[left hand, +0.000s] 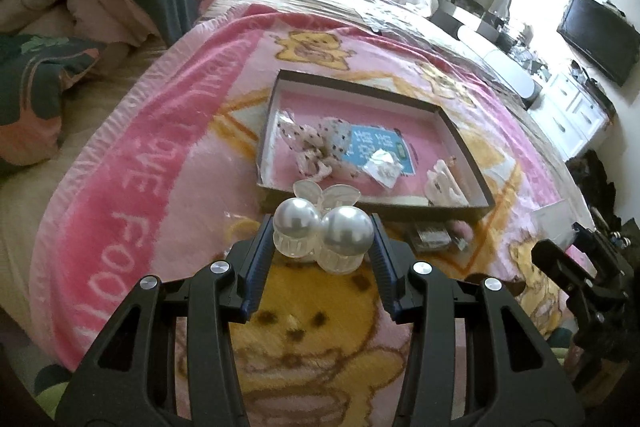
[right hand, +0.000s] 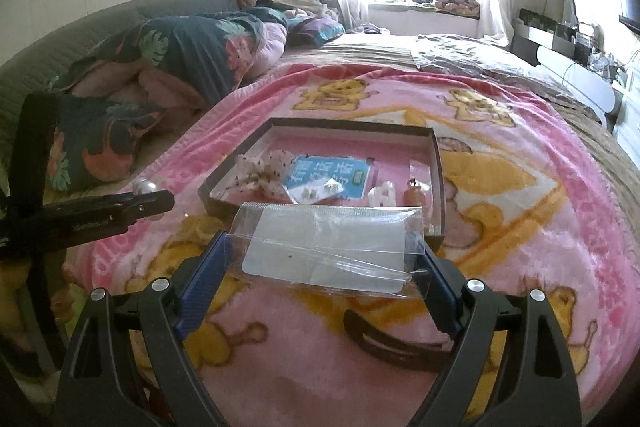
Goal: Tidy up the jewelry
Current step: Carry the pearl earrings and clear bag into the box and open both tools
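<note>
My left gripper (left hand: pixel 321 227) is shut on a clear hair claw with two big pearls (left hand: pixel 346 227), held above the pink bear blanket (left hand: pixel 160 155). Just beyond it lies a shallow dark box with a pink floor (left hand: pixel 360 87). My right gripper (right hand: pixel 322 247) stands wide, shut on a clear plastic bag with a white card inside (right hand: pixel 328 251), in front of the same box (right hand: pixel 348 125). In the box lie a polka-dot fabric bow (right hand: pixel 260 171), a blue card (right hand: pixel 332 171), a small earring bag (left hand: pixel 380 167) and a white claw clip (right hand: pixel 382 195).
A dark brown hair clip (right hand: pixel 392 343) lies on the blanket under the right gripper. A small packet (left hand: pixel 432 239) sits by the box's near edge. Folded leaf-print bedding (right hand: pixel 180 59) is piled at the left. White cabinets and a TV (left hand: pixel 600 35) line the right wall.
</note>
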